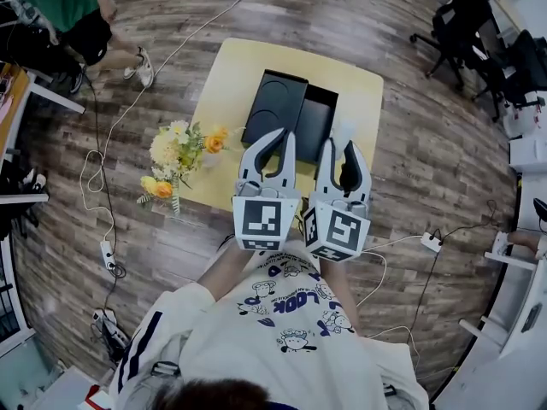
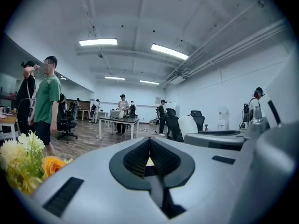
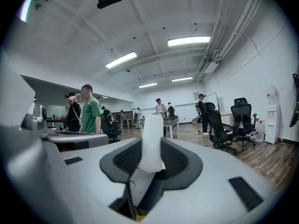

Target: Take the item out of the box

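In right claw (image 1: pixel 342 148), white item (image 3: pixel 152 134); black box (image 1: pixel 275 108) nearby.

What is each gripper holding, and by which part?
Right gripper: a white item, pinched by its lower end, the rest sticking past the fingers. Left gripper: shut, nothing held.

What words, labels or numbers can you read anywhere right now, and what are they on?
"LOOK": printed on the person's white T-shirt, upside down in the head view.
Other small print around the cartoons on the T-shirt: too small to read.
Black box: no readable print.
Marker cubes: black-and-white square patterns, no words.
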Demonstrator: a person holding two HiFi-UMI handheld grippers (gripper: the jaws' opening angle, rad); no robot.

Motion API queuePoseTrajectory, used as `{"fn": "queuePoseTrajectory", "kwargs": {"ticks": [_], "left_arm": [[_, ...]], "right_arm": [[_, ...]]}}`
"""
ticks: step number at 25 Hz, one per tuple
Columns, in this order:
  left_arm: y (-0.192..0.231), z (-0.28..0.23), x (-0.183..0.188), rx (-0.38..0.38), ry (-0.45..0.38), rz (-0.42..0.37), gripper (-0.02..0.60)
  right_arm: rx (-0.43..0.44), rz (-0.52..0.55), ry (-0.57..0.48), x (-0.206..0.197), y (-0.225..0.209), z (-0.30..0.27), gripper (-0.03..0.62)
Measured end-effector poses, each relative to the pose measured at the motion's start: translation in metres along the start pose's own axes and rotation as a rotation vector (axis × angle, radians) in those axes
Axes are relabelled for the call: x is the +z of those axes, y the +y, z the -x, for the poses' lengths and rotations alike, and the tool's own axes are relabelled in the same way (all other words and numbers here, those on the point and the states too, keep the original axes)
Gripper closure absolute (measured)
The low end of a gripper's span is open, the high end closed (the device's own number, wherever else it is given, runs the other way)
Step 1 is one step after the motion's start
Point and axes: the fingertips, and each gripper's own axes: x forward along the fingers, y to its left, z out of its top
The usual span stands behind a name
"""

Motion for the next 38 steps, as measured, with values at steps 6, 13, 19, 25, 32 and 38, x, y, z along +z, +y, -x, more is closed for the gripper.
{"fn": "queuePoseTrajectory", "kwargs": {"ticks": [6,13,19,25,32,38], "left_arm": [[0.001,0.001,0.003,0.002,-0.010,-0.006,0.568],[0.006,0.000,0.005,0.008,-0.012,-0.012,0.568],[0.008,-0.001,0.006,0.012,-0.014,-0.012,0.568],[0.008,-0.001,0.006,0.014,-0.018,-0.016,0.568],[0.008,-0.001,0.005,0.008,-0.017,-0.016,0.568],[0.009,-0.002,0.005,0.006,-0.019,-0.016,0.568]], "right_arm": [[0.008,0.009,-0.038,0.006,0.005,0.001,0.453],[0.014,0.023,-0.052,0.010,0.009,-0.001,0.453],[0.016,0.019,-0.050,0.010,0.009,-0.003,0.453],[0.022,0.006,-0.048,0.009,0.010,-0.004,0.453],[0.011,0.007,-0.046,0.009,0.009,-0.005,0.453],[0.009,0.007,-0.046,0.008,0.009,-0.005,0.453]]}}
